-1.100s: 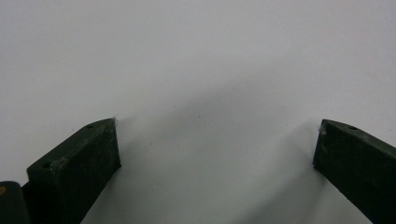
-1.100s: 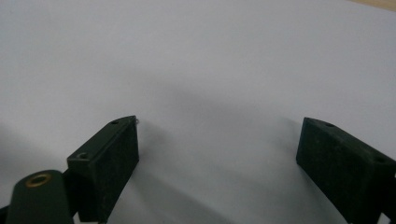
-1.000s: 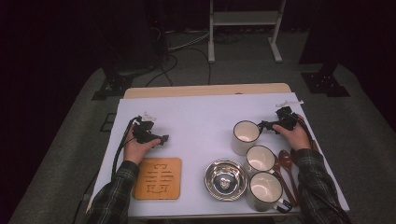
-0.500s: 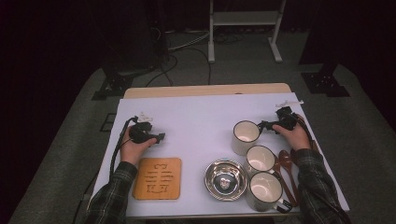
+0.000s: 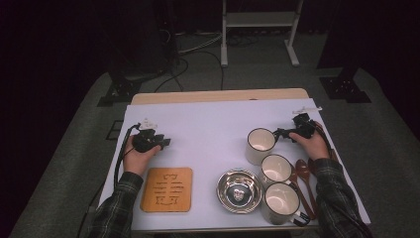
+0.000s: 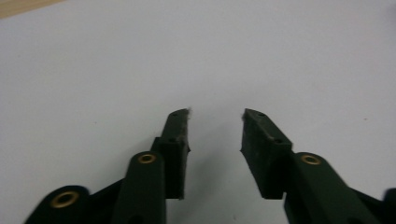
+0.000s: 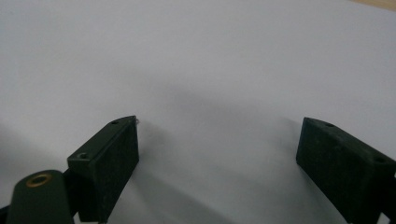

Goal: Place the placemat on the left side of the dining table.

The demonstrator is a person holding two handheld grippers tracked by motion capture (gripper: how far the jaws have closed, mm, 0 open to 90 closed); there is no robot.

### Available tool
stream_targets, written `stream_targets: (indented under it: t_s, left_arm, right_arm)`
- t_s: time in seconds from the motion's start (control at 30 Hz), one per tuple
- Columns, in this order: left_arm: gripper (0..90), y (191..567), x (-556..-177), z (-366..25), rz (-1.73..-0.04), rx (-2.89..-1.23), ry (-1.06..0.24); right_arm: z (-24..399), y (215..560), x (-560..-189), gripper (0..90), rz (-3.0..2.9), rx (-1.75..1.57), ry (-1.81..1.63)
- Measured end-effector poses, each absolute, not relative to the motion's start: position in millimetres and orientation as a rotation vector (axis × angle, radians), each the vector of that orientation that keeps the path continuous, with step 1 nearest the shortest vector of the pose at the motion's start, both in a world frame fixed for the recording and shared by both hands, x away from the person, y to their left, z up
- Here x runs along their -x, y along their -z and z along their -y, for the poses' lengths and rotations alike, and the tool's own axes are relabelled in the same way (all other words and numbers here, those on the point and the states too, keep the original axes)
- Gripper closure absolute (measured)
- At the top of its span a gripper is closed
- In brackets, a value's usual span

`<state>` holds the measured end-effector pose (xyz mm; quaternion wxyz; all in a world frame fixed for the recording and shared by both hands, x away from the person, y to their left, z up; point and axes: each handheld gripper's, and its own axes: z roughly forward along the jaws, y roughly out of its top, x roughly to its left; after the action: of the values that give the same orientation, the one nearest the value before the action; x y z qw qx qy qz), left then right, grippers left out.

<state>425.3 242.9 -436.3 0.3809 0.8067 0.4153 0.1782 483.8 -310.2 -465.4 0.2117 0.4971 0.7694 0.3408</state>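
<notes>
Left gripper point(image 6: 215, 116) jaws just narrowed, empty above white worktop point(image 5: 213, 129); right gripper point(image 7: 219, 126) wide, empty, beside cream mug point(image 5: 260, 145). No grasp yet.

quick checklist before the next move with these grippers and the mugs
1. Left gripper empty: ok, jaws have just been closing, nothing between them.
2. Right gripper open and empty: ok.
3. Far mug upright: ok, right gripper close beside it in the high view.
4. Right gripper touching that mug: cannot tell.
5. Bowl clear of the grippers: ok.
6. Trivet flat on the sheet: ok.
</notes>
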Motion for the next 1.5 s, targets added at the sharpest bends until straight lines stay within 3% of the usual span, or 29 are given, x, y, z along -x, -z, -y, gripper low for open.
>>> stream_targets:
  t_s: [0.1,0.13,0.17,0.33,1.5]
  left_arm:
    - [74.1,432.7,-421.6,-243.1,-1.070,-2.064,-0.444]
    - [74.1,431.2,-419.9,-242.7,-1.082,-2.057,-0.438]
    - [80.7,429.6,-418.4,-243.0,-1.081,-2.057,-0.436]
    - [89.4,424.3,-409.2,-243.8,-1.089,-2.053,-0.400]
    - [89.7,407.4,-333.5,-253.5,-1.082,-2.005,-0.301]
  right_arm:
    - [310.2,465.4,-483.8,11.8,-2.137,-1.381,-0.947]
    - [310.2,465.4,-483.8,11.8,-2.137,-1.381,-0.947]
    - [310.2,465.4,-483.8,11.8,-2.137,-1.382,-0.947]
    - [310.2,465.4,-483.8,11.8,-2.137,-1.382,-0.947]
    - [310.4,465.3,-483.9,11.9,-2.138,-1.384,-0.948]
